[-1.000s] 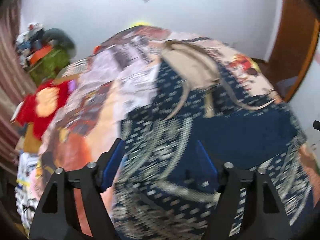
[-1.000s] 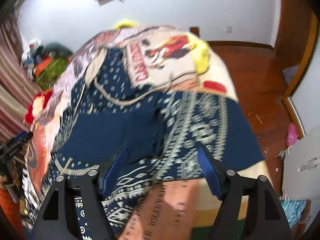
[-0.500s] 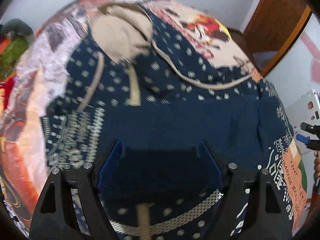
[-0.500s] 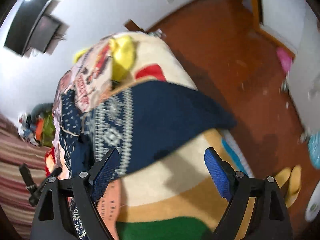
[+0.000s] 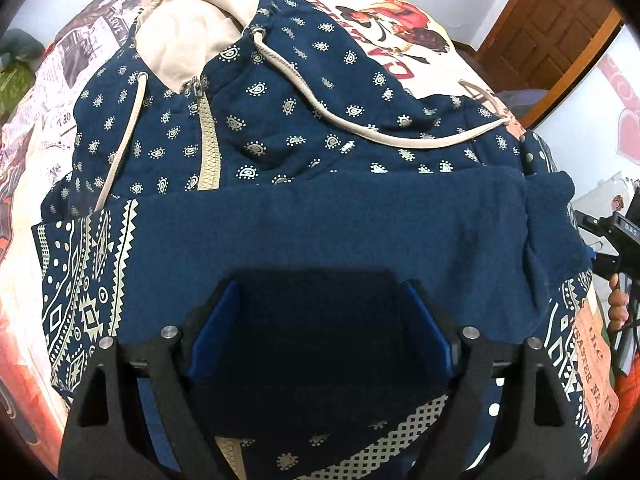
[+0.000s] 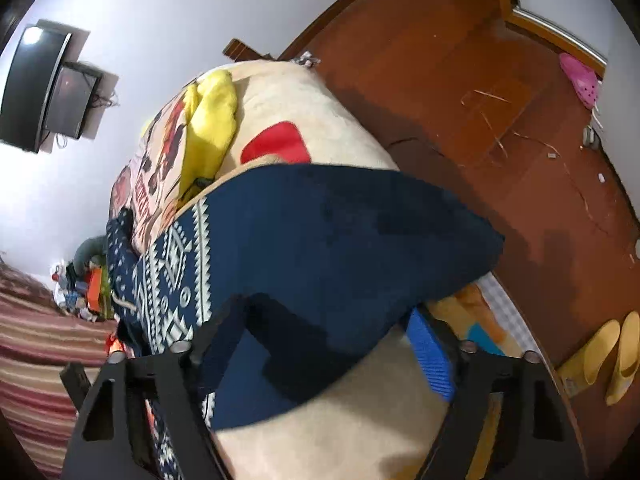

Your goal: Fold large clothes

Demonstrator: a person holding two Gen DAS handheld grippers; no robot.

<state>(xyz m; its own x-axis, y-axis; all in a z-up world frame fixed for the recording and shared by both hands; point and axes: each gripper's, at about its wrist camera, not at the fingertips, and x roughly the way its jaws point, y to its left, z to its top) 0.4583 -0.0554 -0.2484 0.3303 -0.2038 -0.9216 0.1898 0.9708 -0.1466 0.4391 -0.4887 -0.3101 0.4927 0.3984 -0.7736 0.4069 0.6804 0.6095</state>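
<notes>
A navy patterned zip hoodie (image 5: 280, 128) with a beige hood lining and drawstrings lies on the bed, a plain navy part folded across its middle. My left gripper (image 5: 320, 320) is open, low over that folded navy band. My right gripper (image 6: 324, 332) is open at the bed's side edge; the hoodie's navy sleeve (image 6: 320, 232) spreads over the bed edge and lies between its fingers, covering the left finger. The right gripper also shows at the right edge of the left wrist view (image 5: 612, 236).
The bed has a printed blanket (image 5: 400, 36) with a yellow cloth (image 6: 212, 120) on it. A clothes pile (image 6: 84, 280) is beyond the bed. Wooden floor (image 6: 500, 120) with yellow slippers (image 6: 608, 356) and a pink shoe (image 6: 580, 80). A TV (image 6: 36, 84) hangs on the wall.
My left gripper moved forward and down over the hoodie's middle. My right gripper swung to the bed's side edge and closed in on the navy sleeve, which now lies between its fingers.
</notes>
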